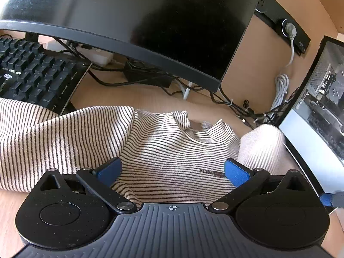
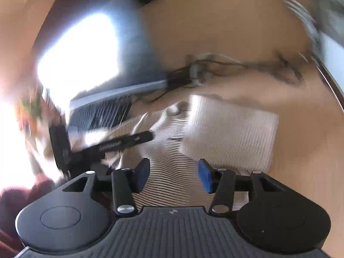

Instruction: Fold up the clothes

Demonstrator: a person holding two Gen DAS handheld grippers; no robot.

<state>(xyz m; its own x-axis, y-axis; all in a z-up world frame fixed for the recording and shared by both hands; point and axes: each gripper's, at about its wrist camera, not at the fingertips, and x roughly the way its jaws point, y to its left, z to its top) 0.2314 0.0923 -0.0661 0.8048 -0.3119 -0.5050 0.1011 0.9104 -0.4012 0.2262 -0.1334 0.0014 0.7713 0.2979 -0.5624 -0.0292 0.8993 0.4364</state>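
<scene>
Jaws of the left gripper (image 1: 173, 172) are seen wide apart above the chest of the striped sweater (image 1: 167, 150), nothing held; those of the right gripper (image 2: 174, 175) are half open and empty, in a blurred view. The sweater is spread on the wooden surface (image 1: 150, 99) before the monitor (image 1: 150, 21), its right sleeve (image 2: 228, 129) already folded inward. For the other sleeve (image 1: 53, 135), only the top layer should probably be pinched near its edge and laid flat.
</scene>
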